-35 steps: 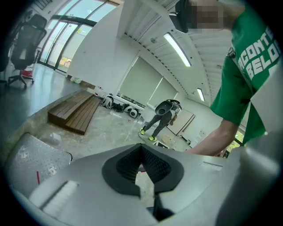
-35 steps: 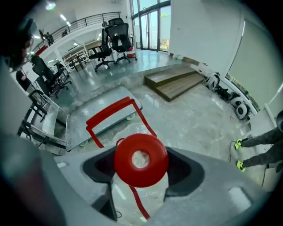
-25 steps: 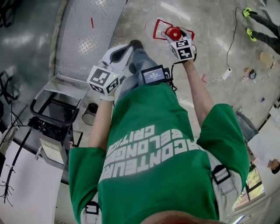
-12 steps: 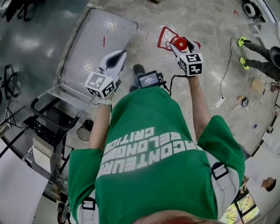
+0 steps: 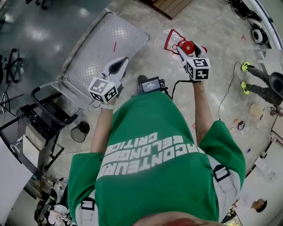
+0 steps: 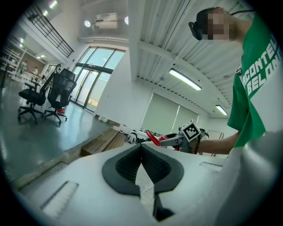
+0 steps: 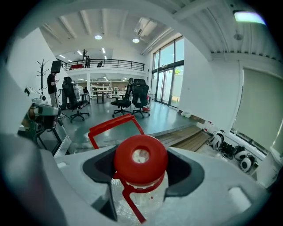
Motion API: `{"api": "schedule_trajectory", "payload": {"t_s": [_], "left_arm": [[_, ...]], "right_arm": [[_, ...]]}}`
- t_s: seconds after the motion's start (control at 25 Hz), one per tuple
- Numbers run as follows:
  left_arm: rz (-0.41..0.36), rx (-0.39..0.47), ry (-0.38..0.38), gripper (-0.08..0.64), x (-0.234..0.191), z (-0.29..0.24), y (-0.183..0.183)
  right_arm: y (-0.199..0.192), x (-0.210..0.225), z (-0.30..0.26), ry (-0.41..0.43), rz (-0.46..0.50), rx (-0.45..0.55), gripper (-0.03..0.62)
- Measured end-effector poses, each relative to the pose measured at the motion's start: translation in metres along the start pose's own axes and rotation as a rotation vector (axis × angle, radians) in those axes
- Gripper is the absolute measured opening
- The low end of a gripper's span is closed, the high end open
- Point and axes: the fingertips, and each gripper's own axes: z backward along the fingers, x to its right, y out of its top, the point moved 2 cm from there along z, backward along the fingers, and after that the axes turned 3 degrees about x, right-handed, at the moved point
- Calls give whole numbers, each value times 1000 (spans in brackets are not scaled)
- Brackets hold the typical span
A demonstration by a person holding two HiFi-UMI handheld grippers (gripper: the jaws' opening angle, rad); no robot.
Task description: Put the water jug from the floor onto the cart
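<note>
The water jug (image 5: 187,46) is clear plastic with a red cap and a red carry handle (image 5: 172,37). It hangs off the floor with my right gripper (image 5: 182,49) shut around its neck; in the right gripper view the red cap (image 7: 140,158) sits between the jaws of the right gripper (image 7: 141,170). The cart (image 5: 112,39) is a flat diamond-plate metal deck at the upper left with a push handle (image 5: 48,108) at its near end. My left gripper (image 5: 117,66) is shut with nothing in it and hovers over the deck's near right corner; its pads (image 6: 152,165) meet.
A wooden pallet (image 5: 170,5) lies at the top. A black rack (image 5: 26,121) and a round black object (image 5: 79,131) stand left of me. Another person's feet (image 5: 245,75) and a cable (image 5: 225,77) are on the floor at right. Office chairs (image 7: 132,99) stand farther off.
I have stepped nearer the cart, and its deck now shows larger at the upper left. Both grippers moved forward. The jug stays held in the right gripper.
</note>
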Motion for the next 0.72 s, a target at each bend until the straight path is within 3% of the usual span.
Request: {"api": "schedule_trajectory", "payload": {"t_s": [0.48, 0.72], "left_arm": [[34, 57, 209, 12, -23, 42, -3], [86, 92, 342, 12, -34, 69, -15]], "right_arm": [[29, -39, -62, 201, 112, -15, 302], [45, -75, -95, 337, 199, -15, 301]]}}
